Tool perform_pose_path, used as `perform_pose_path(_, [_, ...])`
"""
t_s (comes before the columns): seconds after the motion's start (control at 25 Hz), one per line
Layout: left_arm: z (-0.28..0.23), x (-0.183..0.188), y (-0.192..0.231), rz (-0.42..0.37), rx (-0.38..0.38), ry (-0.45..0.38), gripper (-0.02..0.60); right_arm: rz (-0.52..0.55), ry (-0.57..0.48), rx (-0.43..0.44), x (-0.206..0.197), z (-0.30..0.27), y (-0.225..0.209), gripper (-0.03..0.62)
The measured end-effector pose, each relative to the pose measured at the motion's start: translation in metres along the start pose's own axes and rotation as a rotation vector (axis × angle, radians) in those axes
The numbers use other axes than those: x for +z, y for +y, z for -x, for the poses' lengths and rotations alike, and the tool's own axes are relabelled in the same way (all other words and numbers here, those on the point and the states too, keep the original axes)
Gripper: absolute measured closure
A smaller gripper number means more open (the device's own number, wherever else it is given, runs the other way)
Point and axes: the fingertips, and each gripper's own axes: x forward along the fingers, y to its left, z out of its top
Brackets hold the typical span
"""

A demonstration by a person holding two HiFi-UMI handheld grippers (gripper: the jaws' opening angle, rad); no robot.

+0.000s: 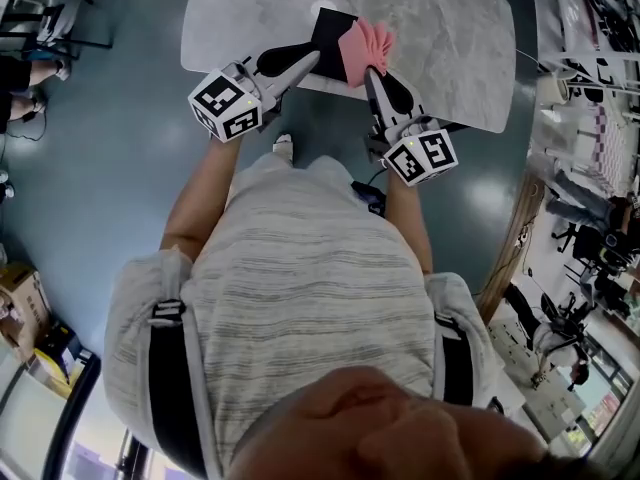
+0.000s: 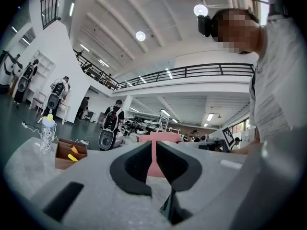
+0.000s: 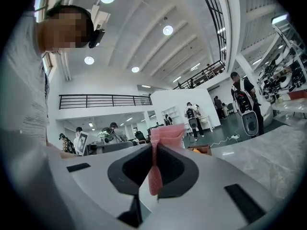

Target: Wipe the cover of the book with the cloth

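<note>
A black book hangs over the near edge of the marble table. My left gripper is shut on its near left side. To its right, a bunched pink cloth touches the book's right edge, and my right gripper is shut on it. In the right gripper view the cloth sticks up past the right gripper, with a pink fold pinched between the pads. The left gripper has a thin pink strip between its pads and a pink band beyond them. There I cannot tell book from cloth.
A brown cardboard box and a small bottle stand on the table, left in the left gripper view. Dark floor surrounds the table. Several people with backpacks and equipment stand far off in the hall.
</note>
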Motion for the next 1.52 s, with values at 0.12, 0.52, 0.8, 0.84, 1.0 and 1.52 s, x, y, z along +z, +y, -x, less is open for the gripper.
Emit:
perform_pose_path(0.12, [-0.006, 0.004, 0.012, 0.005, -0.016, 0.0, 0.541, 0.01, -0.004, -0.029, 0.005, -0.01, -0.007, 0.569])
perform_pose_path(0.52, [-0.034, 0.006, 0.026, 0.004, -0.061, 0.014, 0.541, 0.016, 0.006, -0.06, 0.018, -0.022, -0.037, 0.568])
perform_pose_path(0.8, [-0.065, -0.022, 0.042, -0.04, -0.035, 0.105, 0.541, 0.055, 0.09, -0.089, 0.014, -0.031, -0.085, 0.569])
perform_pose_path(0.84, [-0.068, -0.03, 0.046, -0.045, -0.029, 0.124, 0.541, 0.067, 0.109, -0.089, 0.01, -0.034, -0.093, 0.568])
perform_pose_path(1.0, [-0.074, -0.064, 0.059, -0.053, -0.001, 0.205, 0.541, 0.096, 0.177, -0.087, -0.007, -0.046, -0.122, 0.568])
perform_pose_path(1.52, [-0.061, -0.207, 0.094, -0.254, -0.008, 0.657, 0.493, 0.252, 0.434, -0.132, -0.092, -0.107, -0.199, 0.569])
